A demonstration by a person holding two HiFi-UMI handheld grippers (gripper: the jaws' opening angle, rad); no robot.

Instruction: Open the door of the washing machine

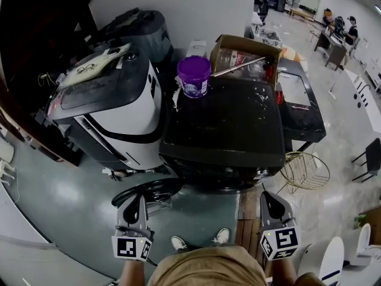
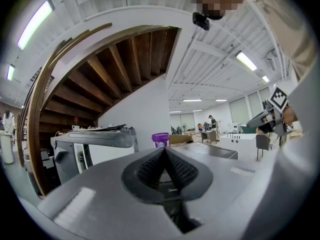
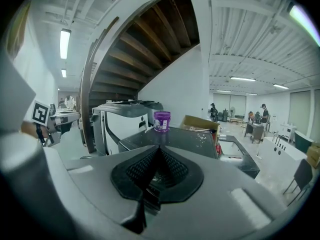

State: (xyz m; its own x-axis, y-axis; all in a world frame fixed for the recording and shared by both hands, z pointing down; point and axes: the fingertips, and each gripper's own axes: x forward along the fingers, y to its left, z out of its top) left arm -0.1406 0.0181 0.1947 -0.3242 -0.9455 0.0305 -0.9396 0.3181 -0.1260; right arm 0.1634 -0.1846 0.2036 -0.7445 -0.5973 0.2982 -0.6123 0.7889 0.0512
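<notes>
The dark washing machine (image 1: 226,124) stands in front of me with a purple bucket (image 1: 194,75) on its top. Its round dark door (image 1: 147,189) sticks out from the machine's front at the lower left, swung away from it. My left gripper (image 1: 136,200) hovers just above and beside that door, shut, with nothing between its pads (image 2: 150,170). My right gripper (image 1: 271,196) is held near the machine's front right corner, also shut and empty. Both gripper views look over closed jaws toward the machine (image 3: 185,136) and the bucket (image 3: 162,121).
A white-and-black appliance (image 1: 113,106) stands close on the left of the washing machine. Behind are a cardboard box (image 1: 244,52) and a dark table (image 1: 300,100); a wire basket (image 1: 305,171) sits at the right. A wooden staircase (image 2: 115,74) rises overhead. My shoes (image 1: 199,240) are below.
</notes>
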